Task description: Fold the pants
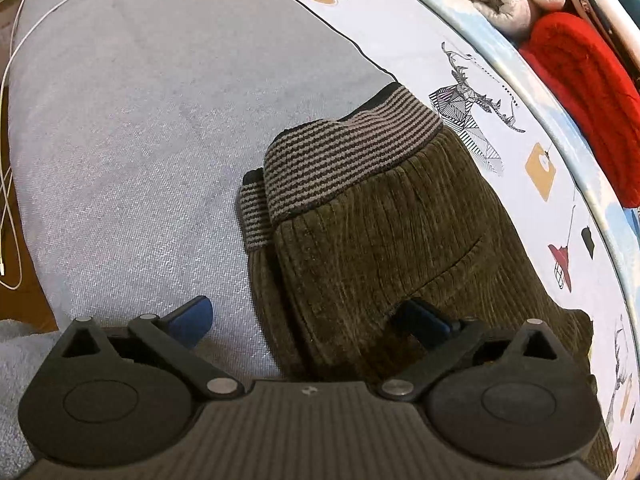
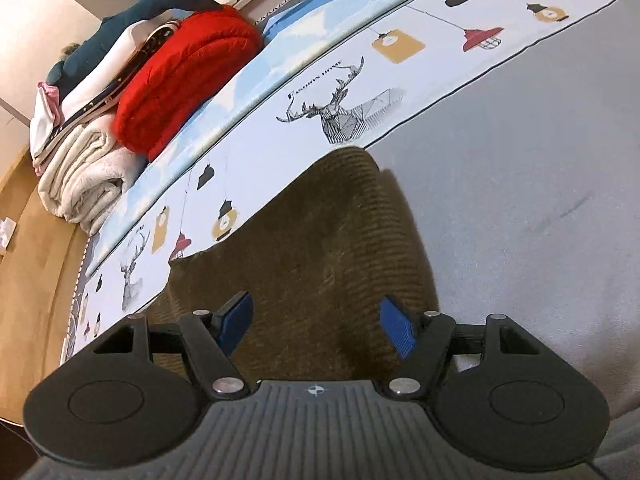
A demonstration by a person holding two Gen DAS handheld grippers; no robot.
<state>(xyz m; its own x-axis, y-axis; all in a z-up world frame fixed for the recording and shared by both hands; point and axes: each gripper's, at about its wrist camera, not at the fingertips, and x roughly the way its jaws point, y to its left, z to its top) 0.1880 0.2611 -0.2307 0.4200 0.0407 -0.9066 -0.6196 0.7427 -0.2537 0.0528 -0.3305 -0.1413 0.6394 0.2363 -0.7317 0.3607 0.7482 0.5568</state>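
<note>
Lying folded on grey bedspread (image 1: 120, 120): pants (image 1: 380, 240), blankets (image 2: 132, 120) nearby.

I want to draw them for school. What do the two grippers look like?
Both look alike. The left gripper and the right gripper each have two flat blue ribbed fingers on black hinged bars with silver pins. Behind sit two round black discs and a grey ridged body with a small compass-like mark. No cables or sleeves show.
</note>
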